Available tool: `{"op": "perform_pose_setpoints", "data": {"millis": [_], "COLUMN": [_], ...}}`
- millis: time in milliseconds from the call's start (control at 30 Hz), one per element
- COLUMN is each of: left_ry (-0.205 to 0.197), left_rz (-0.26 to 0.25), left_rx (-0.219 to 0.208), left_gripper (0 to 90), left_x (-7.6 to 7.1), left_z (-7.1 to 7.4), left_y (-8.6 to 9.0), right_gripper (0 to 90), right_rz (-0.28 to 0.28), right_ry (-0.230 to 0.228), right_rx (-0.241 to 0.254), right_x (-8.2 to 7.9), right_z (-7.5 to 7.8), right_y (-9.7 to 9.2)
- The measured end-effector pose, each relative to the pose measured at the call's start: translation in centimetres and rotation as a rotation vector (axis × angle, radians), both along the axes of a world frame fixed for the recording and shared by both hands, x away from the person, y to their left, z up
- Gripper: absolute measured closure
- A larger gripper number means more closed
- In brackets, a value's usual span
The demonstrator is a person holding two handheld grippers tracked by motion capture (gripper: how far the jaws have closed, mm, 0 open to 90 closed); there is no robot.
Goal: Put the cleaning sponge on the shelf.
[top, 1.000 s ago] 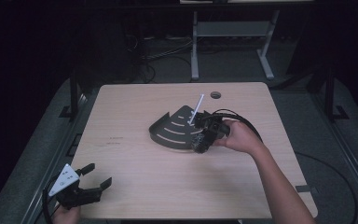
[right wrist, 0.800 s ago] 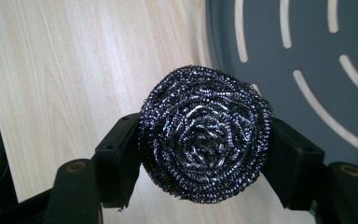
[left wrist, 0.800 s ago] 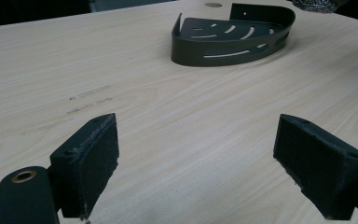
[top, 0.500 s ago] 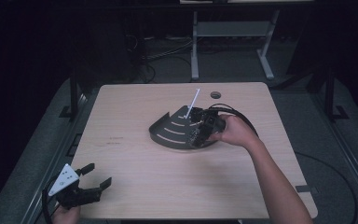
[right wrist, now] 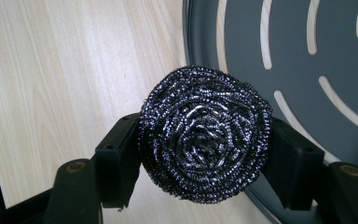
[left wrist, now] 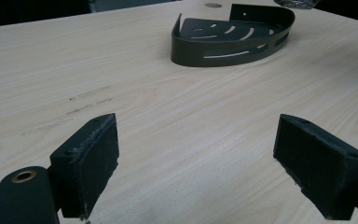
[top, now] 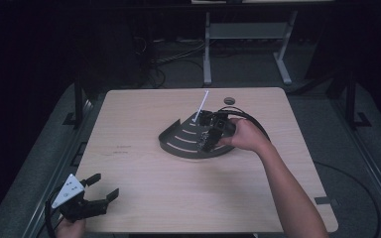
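A dark grey quarter-round tray (top: 183, 143) with curved slots lies flat at the middle of the wooden table (top: 144, 109). My right gripper (top: 208, 143) hovers over the tray's right part, shut on a round steel-wool scourer (right wrist: 204, 140). Below the scourer lie the tray's rim and slotted floor (right wrist: 307, 60), with bare table to their left. My left gripper (top: 104, 187) rests at the table's near left corner, open, with nothing between its pads (left wrist: 91, 158). From there the tray (left wrist: 223, 39) lies far ahead.
A round cable hole (top: 229, 100) sits in the table behind the tray. The right gripper's black cable (top: 250, 119) loops over the table by the hand. Faint scuff marks (top: 121, 148) show left of the tray. A metal stand (top: 248, 34) is on the floor beyond.
The right gripper has shifted a little toward the far side over the tray, still carrying the scourer. The left gripper has stayed put.
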State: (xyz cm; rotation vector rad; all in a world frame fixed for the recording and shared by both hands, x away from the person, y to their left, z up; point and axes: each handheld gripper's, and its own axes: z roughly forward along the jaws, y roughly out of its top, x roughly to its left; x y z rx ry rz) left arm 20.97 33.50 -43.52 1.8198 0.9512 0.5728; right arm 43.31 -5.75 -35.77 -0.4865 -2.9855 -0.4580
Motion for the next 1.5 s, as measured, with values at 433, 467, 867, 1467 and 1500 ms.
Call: {"op": "perform_pose_setpoints", "data": {"millis": [433, 467, 867, 1467, 1500], "left_ry": [-0.002, -0.002, -0.001, 0.002, 0.002], "left_rz": [-0.007, -0.007, -0.007, -0.005, -0.005], "left_rx": [0.003, 0.003, 0.004, 0.006, 0.006], "left_gripper": [13.3, 13.3, 13.3, 13.3, 13.3], "left_x": [0.0, 0.0, 0.0, 0.1, 0.1], "left_z": [0.1, 0.1, 0.1, 0.0, 0.0], "left_y": [-0.1, -0.1, -0.2, -0.2, -0.2], "right_gripper": [33.7, 33.7, 33.7, 33.6, 33.6], "right_rz": [-0.001, -0.003, -0.01, -0.044, -0.044], "right_ry": [0.007, 0.01, 0.013, 0.02, 0.021], "right_rx": [-0.016, -0.017, -0.038, -0.033, -0.032], "right_x": [1.5, 1.6, 2.8, 4.1, 4.2], "right_z": [-0.3, -0.3, -1.3, -2.9, -3.0], "right_y": [1.1, 1.1, 2.2, 2.4, 2.3]}}
